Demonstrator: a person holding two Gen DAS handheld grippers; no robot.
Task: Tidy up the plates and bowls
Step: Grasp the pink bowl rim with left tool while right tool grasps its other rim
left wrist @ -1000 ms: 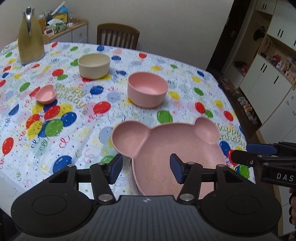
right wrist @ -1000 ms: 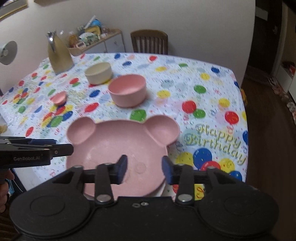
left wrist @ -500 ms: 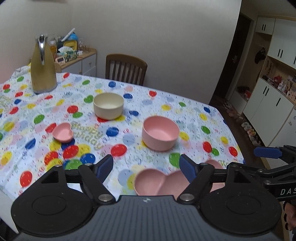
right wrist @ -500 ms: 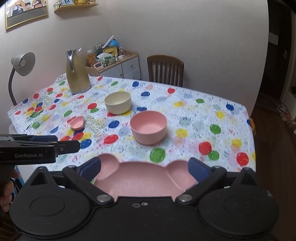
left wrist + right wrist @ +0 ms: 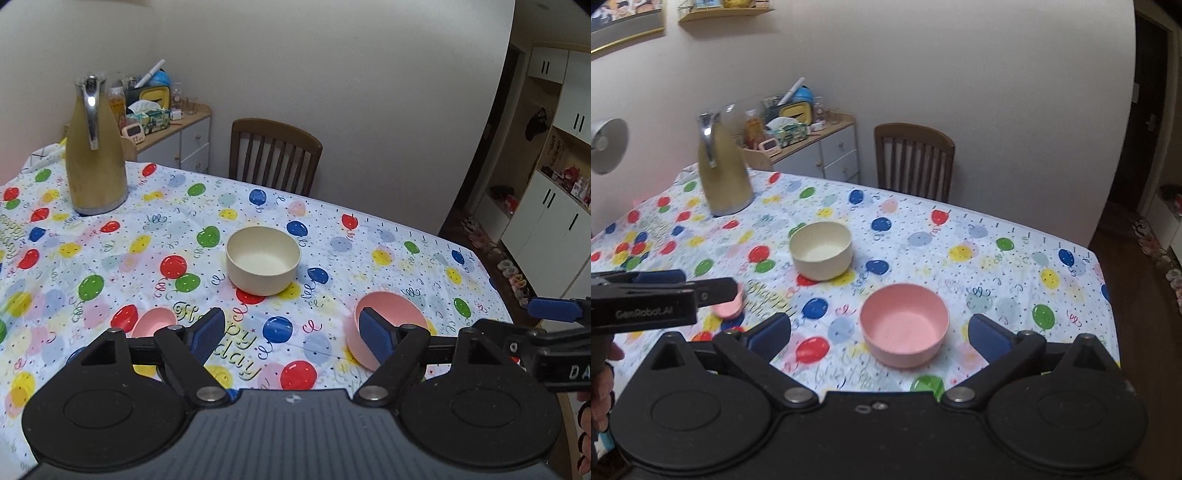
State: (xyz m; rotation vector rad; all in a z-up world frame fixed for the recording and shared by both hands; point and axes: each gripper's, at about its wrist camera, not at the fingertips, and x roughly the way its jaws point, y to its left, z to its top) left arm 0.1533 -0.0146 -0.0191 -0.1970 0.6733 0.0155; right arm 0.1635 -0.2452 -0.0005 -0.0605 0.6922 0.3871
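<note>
A cream bowl (image 5: pixel 263 260) stands mid-table; it also shows in the right wrist view (image 5: pixel 820 249). A pink bowl (image 5: pixel 904 324) sits nearer, between my right gripper's fingers in view; the left wrist view shows it (image 5: pixel 391 306) partly behind a finger. A small pink heart dish (image 5: pixel 153 320) lies at the left, partly hidden (image 5: pixel 729 306). My left gripper (image 5: pixel 291 338) is open and empty above the table. My right gripper (image 5: pixel 879 334) is open and empty. The bear-shaped pink plate is out of view.
A tall yellow jug (image 5: pixel 96 151) stands at the table's back left. A wooden chair (image 5: pixel 275 155) is behind the balloon-print tablecloth (image 5: pixel 110 258). A cluttered cabinet (image 5: pixel 173 136) is against the wall. White cupboards (image 5: pixel 554 184) line the right.
Both grippers have risen and tilted up, away from the bear plate, which has dropped out of view. Both jaws have opened wider.
</note>
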